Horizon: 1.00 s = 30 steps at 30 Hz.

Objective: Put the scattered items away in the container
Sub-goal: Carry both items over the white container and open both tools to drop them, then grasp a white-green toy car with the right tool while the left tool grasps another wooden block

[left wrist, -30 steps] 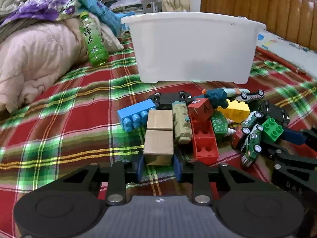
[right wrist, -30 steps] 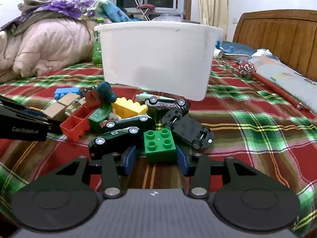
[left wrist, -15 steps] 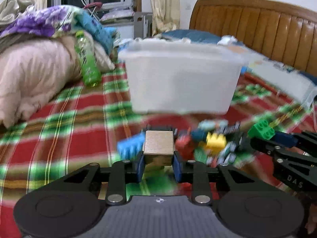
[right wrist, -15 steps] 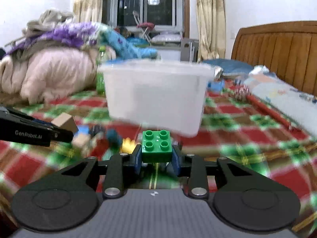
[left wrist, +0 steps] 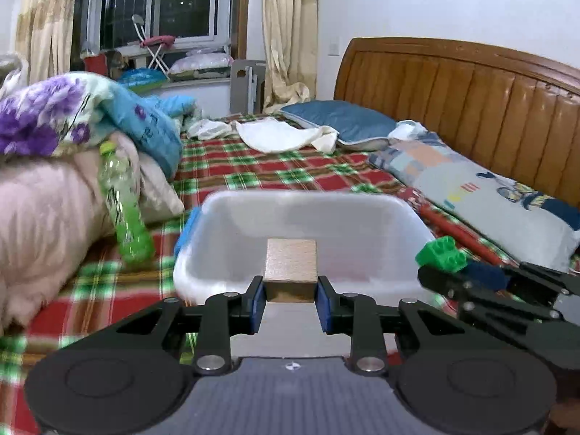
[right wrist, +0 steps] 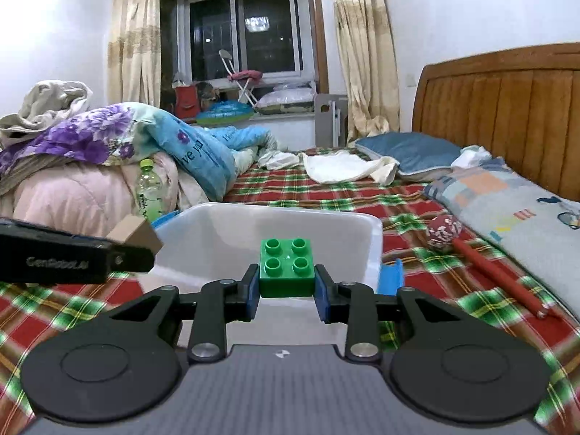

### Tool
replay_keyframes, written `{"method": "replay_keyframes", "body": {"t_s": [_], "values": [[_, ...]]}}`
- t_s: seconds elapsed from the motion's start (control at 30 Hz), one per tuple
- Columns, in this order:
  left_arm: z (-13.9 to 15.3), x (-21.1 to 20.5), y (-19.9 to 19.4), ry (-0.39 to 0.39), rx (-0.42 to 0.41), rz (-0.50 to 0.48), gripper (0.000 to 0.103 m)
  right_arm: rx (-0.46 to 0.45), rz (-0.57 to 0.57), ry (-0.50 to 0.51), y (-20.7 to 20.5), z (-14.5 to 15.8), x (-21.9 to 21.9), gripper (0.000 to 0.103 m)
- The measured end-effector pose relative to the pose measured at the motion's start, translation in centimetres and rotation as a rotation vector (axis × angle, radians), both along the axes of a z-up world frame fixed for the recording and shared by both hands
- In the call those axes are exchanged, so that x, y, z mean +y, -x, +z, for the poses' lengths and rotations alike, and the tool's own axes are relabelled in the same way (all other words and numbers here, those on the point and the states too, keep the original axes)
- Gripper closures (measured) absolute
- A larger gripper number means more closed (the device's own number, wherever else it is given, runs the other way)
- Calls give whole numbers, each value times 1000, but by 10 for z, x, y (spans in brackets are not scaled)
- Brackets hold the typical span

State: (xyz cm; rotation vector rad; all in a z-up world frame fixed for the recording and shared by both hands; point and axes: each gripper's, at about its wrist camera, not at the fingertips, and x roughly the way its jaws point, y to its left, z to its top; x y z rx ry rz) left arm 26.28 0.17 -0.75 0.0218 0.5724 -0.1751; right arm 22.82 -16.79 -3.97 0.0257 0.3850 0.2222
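My left gripper [left wrist: 291,295] is shut on a plain wooden block [left wrist: 291,270], held over the near rim of the white plastic tub [left wrist: 224,239]. At the right of the left wrist view the other gripper carries a green brick [left wrist: 441,255]. In the right wrist view my right gripper [right wrist: 287,291] is shut on that green studded brick [right wrist: 287,272], also just above the tub's near edge [right wrist: 369,253]. The wooden block [right wrist: 136,233] shows at the left there, in the left gripper's fingers [right wrist: 72,259]. The tub's inside looks empty. The pile of toys is out of sight below.
A green drink bottle [left wrist: 125,214] leans on pink bedding [left wrist: 47,217] left of the tub. A red stick with a ball end [right wrist: 485,262] lies on the plaid bedspread to the right. Pillows [left wrist: 489,195] and a wooden headboard [left wrist: 471,98] lie beyond.
Both grippers have risen from the toy pile and moved forward to the tub, the left with the wooden block, the right closing on and lifting the green brick.
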Motion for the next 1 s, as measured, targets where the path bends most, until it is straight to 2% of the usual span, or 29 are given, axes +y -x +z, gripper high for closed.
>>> {"method": "replay_keyframes", "body": {"t_s": [0.2,0.43,0.53,0.6,0.7,0.77,0.83,0.93,1.0], "values": [[-18,-7,-49,6,61,26,70,40,0,10,-37,-9,8,69],[-36,-6,-71,7,111,43,67,116,17,47,-62,-24,15,68],[-34,-6,-67,-8,96,58,52,100,14,69,-60,-24,16,48],[-30,-6,-64,-15,87,59,44,83,16,91,-58,-21,18,42],[-23,-4,-51,-21,73,60,43,67,18,105,-51,-15,18,35],[-18,-2,-40,-35,63,64,39,52,13,115,-44,-10,19,22],[-14,1,-27,-41,52,68,35,41,23,117,-33,-6,20,17],[-10,7,-7,-49,54,63,34,52,41,118,-17,-1,22,3],[-8,13,9,-45,47,55,34,42,52,113,-3,0,23,3]]}}
